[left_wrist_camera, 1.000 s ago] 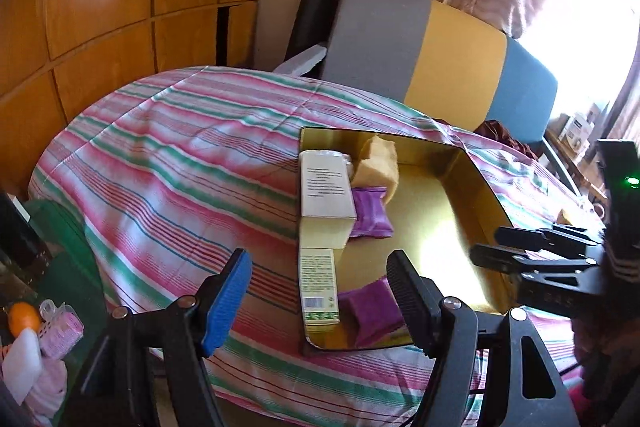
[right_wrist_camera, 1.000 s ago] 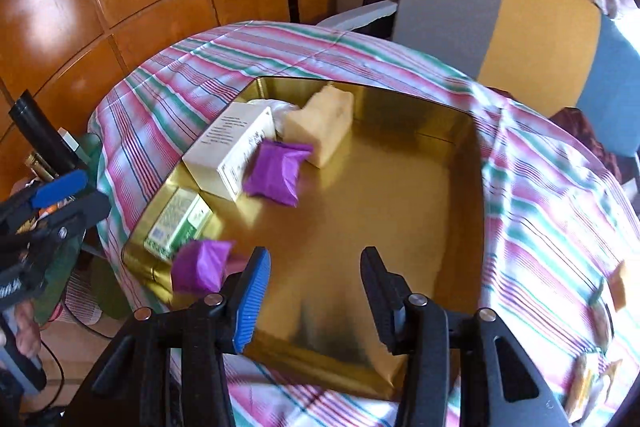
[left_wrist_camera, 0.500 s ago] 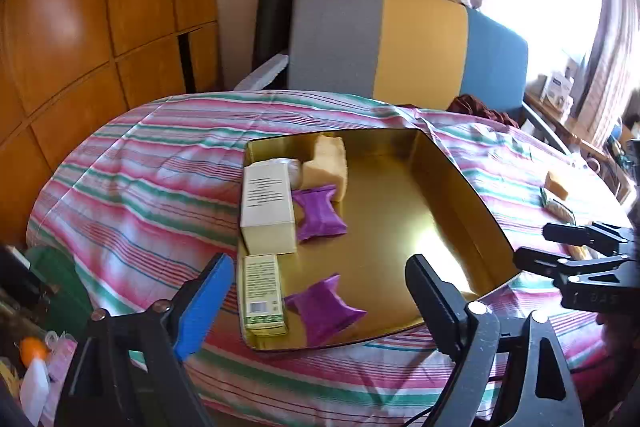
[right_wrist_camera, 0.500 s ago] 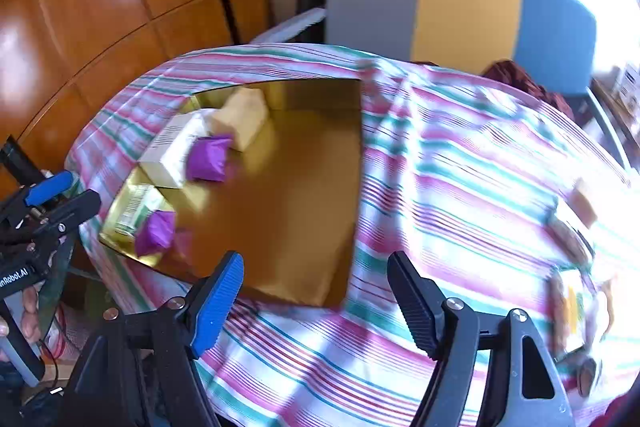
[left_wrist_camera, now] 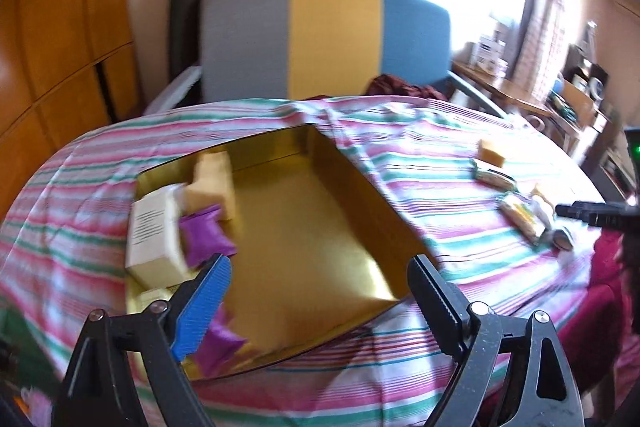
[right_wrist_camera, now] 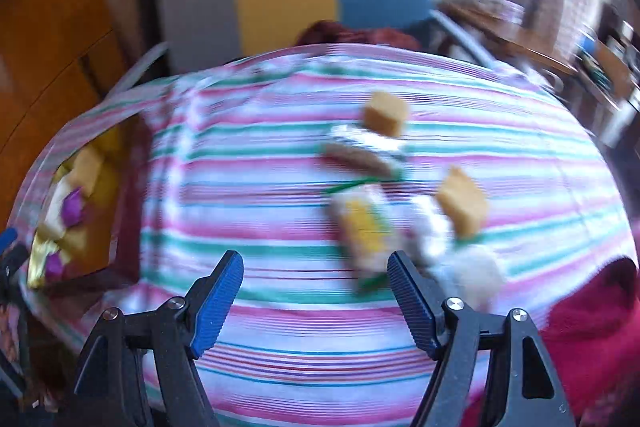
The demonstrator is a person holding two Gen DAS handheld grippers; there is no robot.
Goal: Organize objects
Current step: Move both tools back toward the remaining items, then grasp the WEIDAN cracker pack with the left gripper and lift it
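A gold tray [left_wrist_camera: 312,227] lies on the striped tablecloth [left_wrist_camera: 440,195]. Along its left side it holds a white box [left_wrist_camera: 154,231], a yellow block [left_wrist_camera: 212,179] and two purple packets [left_wrist_camera: 206,235] [left_wrist_camera: 218,343]. My left gripper [left_wrist_camera: 320,263] hovers open over the tray's near part with nothing between its fingers. My right gripper [right_wrist_camera: 315,259] is open above the cloth, just left of several loose items: two tan blocks [right_wrist_camera: 386,115] [right_wrist_camera: 464,205], a yellow-and-white packet [right_wrist_camera: 362,227] and other blurred wrappers [right_wrist_camera: 360,151]. In the right wrist view the tray [right_wrist_camera: 108,187] sits at the far left.
A grey, yellow and blue chair [left_wrist_camera: 328,35] stands behind the table, wooden wall panels [left_wrist_camera: 60,59] to the left. A cluttered side table [left_wrist_camera: 520,95] is at the back right. Red fabric [right_wrist_camera: 592,315] lies at the table's near right edge.
Both grippers swung to the right. The right one left the tray and now hangs over the loose items on the cloth. Both pairs of jaws stand wider apart than a second ago.
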